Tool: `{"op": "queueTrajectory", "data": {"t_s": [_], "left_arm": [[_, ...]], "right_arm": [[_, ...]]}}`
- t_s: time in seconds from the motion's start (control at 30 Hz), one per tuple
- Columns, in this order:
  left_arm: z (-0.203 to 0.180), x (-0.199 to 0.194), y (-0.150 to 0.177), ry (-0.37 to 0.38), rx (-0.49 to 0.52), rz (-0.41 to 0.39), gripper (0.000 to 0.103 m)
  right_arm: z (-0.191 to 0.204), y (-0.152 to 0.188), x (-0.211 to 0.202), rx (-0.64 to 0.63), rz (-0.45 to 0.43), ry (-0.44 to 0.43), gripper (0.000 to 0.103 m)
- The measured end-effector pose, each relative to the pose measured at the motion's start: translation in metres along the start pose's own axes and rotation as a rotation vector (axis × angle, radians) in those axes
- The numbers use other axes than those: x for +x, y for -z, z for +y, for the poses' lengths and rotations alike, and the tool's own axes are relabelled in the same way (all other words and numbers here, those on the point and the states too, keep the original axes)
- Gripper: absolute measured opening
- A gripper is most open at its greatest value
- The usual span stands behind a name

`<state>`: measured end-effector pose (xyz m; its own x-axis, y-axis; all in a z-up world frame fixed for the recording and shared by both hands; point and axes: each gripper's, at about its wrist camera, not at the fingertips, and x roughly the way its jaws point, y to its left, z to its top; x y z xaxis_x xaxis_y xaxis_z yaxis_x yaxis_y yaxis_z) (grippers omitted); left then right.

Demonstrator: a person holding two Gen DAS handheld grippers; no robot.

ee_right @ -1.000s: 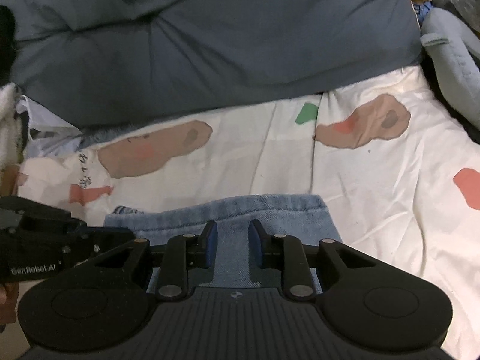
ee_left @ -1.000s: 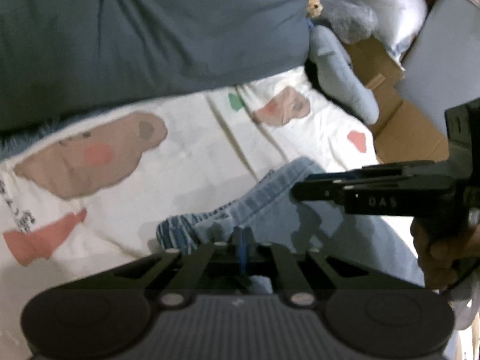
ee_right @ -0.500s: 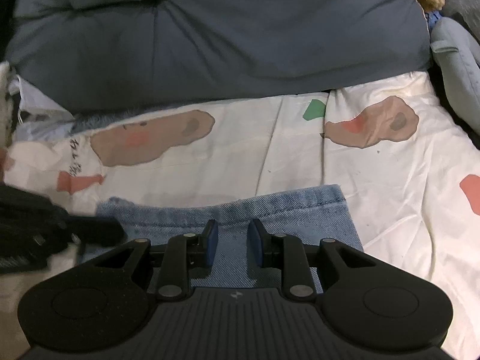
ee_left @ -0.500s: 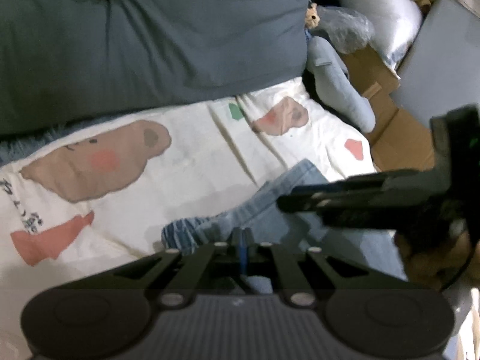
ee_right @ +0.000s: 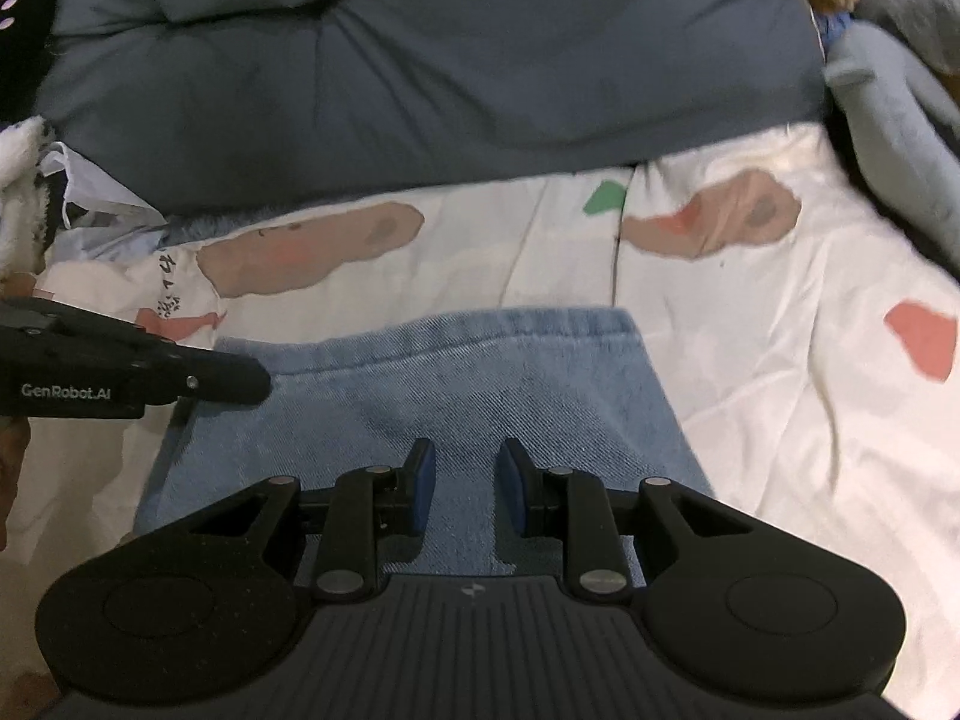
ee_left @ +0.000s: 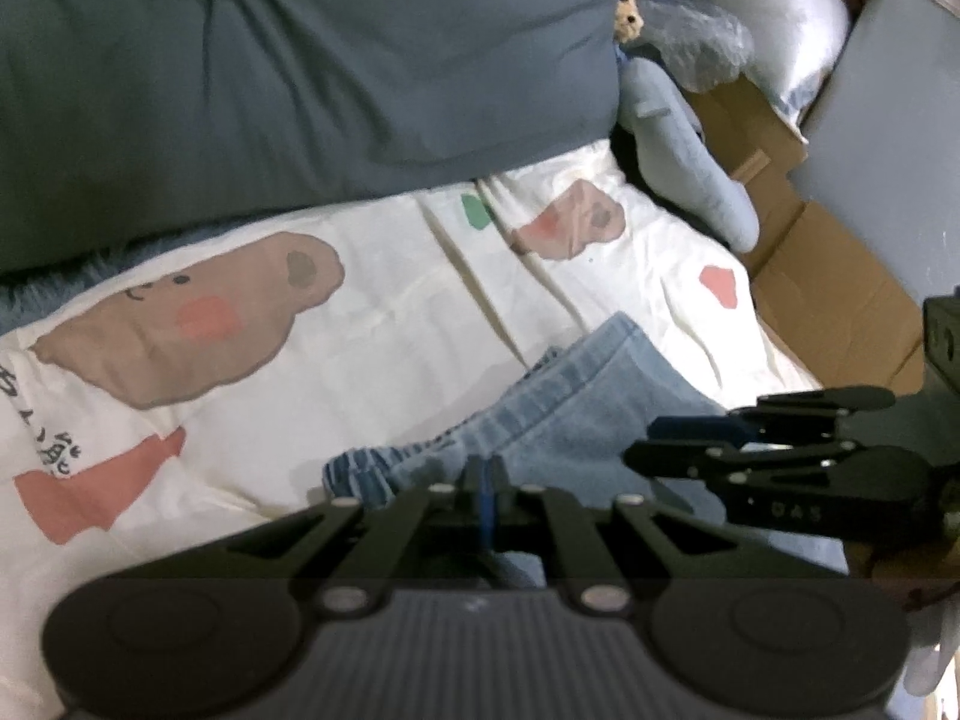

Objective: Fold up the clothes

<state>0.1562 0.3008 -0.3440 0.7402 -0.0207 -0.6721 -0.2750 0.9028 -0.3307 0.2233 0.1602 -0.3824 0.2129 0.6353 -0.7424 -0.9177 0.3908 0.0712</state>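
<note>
While the blue denim garment (ee_right: 456, 396) is lying folded on the white cartoon-print sheet (ee_right: 780, 360), the right gripper (ee_right: 462, 492) is hovering over its near half with the two blue-padded fingers (ee_right: 420, 480) standing clearly apart, nothing between them. Its black fingers are also showing at the right edge of the left wrist view, reaching across the denim from the side. The left gripper (ee_left: 485, 480) is sitting at the garment's left edge with its fingers drawn tight together; denim is lying right at the tips, and a sliver of blue is showing between the pads, so it appears to be pinching the cloth (ee_left: 576, 414) there, near the bunched striped cuff (ee_left: 360, 474). In the right wrist view this gripper is entering from the left, its tip touching the garment's far left corner. A dark grey duvet (ee_right: 420, 60) is piled along the far side of the sheet. A pale blue plush toy (ee_left: 684, 156) is resting at the sheet's right edge, beside flattened cardboard (ee_left: 828, 276).
</note>
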Motion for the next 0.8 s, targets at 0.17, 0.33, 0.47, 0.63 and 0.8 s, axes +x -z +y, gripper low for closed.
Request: {"op": "queueTrajectory", "data": {"t_s": [0.17,0.33,0.47,0.63,0.8], "left_arm": [[0.0,0.004,0.001,-0.001,-0.006,0.004,0.003],[-0.015,-0.021,-0.003,0.026,0.051,-0.039,0.004],[-0.026,-0.03,0.003,0.094,0.086,-0.026,0.01],[-0.037,-0.018,0.017,0.127,0.091,0.028,0.01],[-0.028,-0.007,0.025,0.131,0.044,0.065,0.012]], "right_arm": [[0.006,0.003,0.004,-0.027,-0.001,0.031,0.03],[0.009,-0.004,-0.015,-0.018,-0.016,0.03,0.03],[0.016,0.003,-0.034,-0.047,-0.044,0.025,0.03],[0.021,0.02,-0.033,-0.073,-0.016,0.034,0.03],[0.025,0.03,-0.019,-0.11,0.034,0.041,0.031]]}}
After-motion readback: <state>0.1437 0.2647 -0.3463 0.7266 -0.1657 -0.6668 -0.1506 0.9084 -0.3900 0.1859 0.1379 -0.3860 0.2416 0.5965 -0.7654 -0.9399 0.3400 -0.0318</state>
